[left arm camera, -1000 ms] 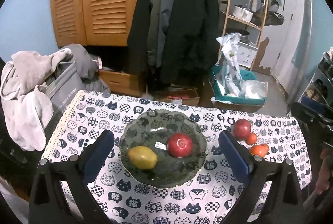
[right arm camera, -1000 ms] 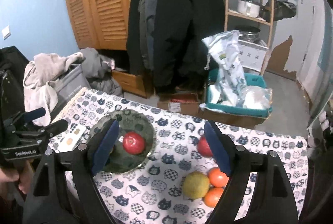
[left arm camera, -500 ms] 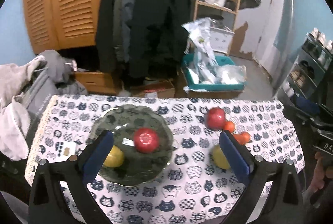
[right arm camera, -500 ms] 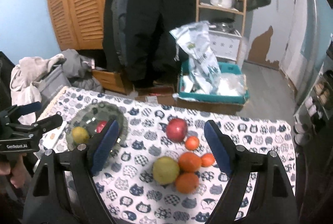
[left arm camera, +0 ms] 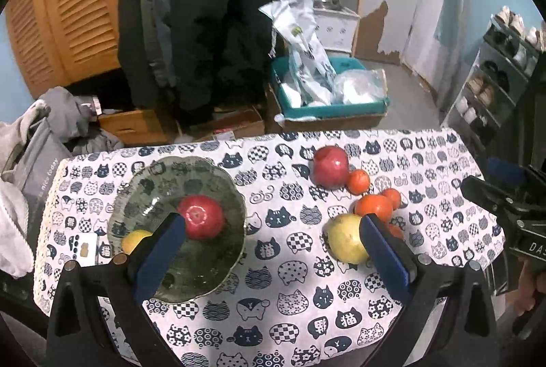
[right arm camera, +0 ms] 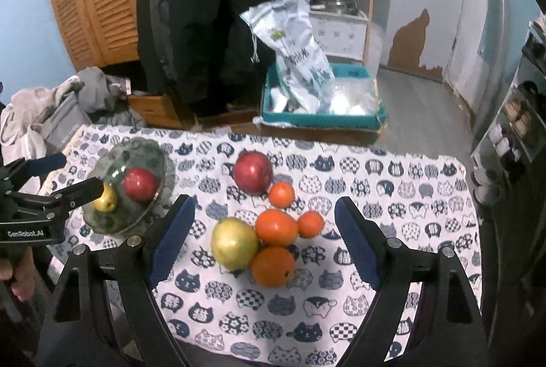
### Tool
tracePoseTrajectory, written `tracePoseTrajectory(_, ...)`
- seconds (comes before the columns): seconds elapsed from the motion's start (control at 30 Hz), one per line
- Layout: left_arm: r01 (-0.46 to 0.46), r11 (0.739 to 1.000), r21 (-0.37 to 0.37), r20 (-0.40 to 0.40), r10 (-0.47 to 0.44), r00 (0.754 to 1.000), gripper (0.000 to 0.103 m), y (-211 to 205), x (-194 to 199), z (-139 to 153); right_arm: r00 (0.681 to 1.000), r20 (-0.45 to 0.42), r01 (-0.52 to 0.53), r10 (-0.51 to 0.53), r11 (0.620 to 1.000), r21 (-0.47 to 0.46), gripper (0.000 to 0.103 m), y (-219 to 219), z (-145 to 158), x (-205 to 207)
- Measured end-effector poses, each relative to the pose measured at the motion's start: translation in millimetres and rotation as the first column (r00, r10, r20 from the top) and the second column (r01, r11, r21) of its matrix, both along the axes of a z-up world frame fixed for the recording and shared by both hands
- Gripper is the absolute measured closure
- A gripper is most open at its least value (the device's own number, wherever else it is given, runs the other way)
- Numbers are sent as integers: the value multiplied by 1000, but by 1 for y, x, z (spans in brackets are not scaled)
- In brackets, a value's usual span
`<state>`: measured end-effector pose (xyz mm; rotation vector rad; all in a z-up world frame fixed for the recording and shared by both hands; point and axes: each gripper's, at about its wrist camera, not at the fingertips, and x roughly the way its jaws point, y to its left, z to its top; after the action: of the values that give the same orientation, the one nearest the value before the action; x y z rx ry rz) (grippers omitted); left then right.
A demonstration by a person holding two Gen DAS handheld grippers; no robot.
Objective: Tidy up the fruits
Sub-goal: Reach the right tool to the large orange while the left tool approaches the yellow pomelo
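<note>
Right gripper point(right arm camera: 262, 230) hovers with fingers wide above the loose fruit; left gripper point(left arm camera: 273, 251) is wide too, holding nothing.
Best to straddle the yellow-green fruit point(right arm camera: 233, 244) squarely, clear of the touching orange point(right arm camera: 273, 266), then carry it to the glass bowl point(right arm camera: 102, 223).

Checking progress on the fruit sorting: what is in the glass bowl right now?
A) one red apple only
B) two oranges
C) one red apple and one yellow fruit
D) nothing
C: the glass bowl holds a red apple and a yellow fruit.
</note>
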<state>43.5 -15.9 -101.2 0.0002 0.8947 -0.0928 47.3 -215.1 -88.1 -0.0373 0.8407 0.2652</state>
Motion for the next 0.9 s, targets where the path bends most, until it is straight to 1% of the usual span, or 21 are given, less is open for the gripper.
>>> tracePoseTrajectory(0.13, 23, 1000, 13, -48, -22, 999, 1, -12, 8, -20, 999, -44, -1, 0, 1000, -23, 19, -3, -19, 5)
tracePoseTrajectory(0.3, 35, 999, 21, -108, -32, 994, 1, -18, 18, -48, 990, -143, -7, 3, 1000, -23, 19, -8, -54, 12)
tracePoseTrajectory(0.4, 40, 999, 12, -152, -38, 988, 1, -22, 25, -64, 979, -206, -13, 0, 998, -62, 19, -8, -82, 17)
tracePoseTrajectory(0.53, 50, 998, 34, -178, -44, 983, 1, -30, 31, -82, 959, -282, -28, 10, 998, -61, 19, -7, -112, 23)
tracePoseTrajectory(0.67, 70, 996, 49, -205, -59, 977, 1, -38, 34, -101, 944, -329, -48, 28, 998, -51, 19, -6, -133, 27)
tracePoseTrajectory(0.8, 64, 996, 60, -229, -48, 972, 1, -39, 38, -117, 931, -363, -51, 24, 997, -64, 19, -7, -152, 31)
tracePoseTrajectory(0.9, 52, 998, 43, -261, -40, 964, 1, -38, 41, -127, 925, -379, -49, 18, 996, -71, 19, -7, -164, 34)
